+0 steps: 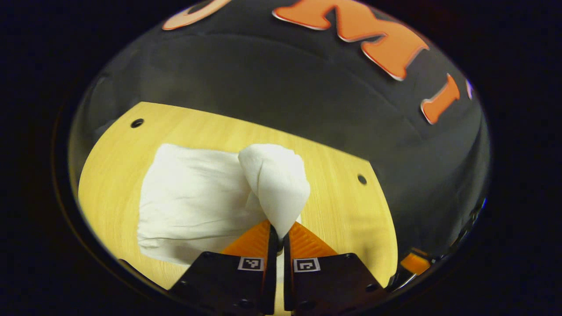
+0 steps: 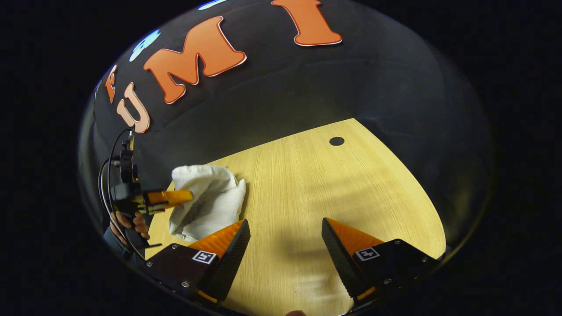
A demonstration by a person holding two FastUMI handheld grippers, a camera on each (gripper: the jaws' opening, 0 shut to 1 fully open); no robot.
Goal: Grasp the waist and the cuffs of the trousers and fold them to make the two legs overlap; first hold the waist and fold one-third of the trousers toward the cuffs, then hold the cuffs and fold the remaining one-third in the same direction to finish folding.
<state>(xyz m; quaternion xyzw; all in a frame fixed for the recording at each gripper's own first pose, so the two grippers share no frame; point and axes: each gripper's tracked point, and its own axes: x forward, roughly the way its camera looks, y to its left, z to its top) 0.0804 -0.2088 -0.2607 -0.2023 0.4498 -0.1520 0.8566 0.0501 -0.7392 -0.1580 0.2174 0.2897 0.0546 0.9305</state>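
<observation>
Fingers of the left gripper (image 1: 277,235) pinch a bunched fold of the white cloth trousers (image 1: 197,197), lifted just beyond their tips, the rest lying folded on the pale wooden desk (image 1: 342,206) ahead. I judge the thin pinch could slip, dropping the fold crooked. Right gripper (image 2: 285,237) fingers stand spread wide over bare desk, holding nothing, trousers off beside one finger.
</observation>
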